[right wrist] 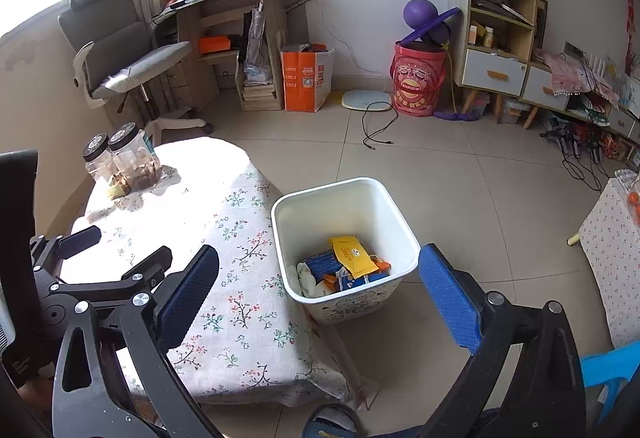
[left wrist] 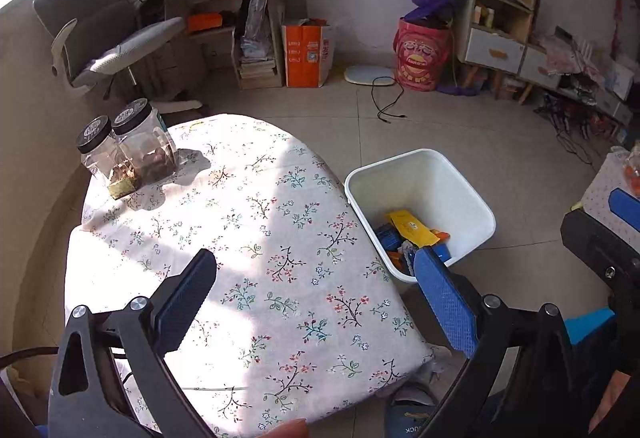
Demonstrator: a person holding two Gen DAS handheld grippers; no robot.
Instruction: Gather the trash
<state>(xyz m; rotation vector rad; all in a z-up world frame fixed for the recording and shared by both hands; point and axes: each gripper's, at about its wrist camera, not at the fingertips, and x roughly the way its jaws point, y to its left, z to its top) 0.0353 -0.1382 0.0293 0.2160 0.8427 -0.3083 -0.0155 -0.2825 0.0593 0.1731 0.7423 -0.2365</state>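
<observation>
Both the left gripper and right gripper have fingers spread wide, holding nothing. The trash lies in the white bin just beside the tabletop, probably placed there for short drops.

Left tongs agape over floral tablecloth, white bin beside

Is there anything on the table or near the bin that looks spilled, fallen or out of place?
Nothing stands out. The two jars stand upright at the far corner of the table, and the wrappers lie inside the white bin, which stands upright on the floor.
</observation>
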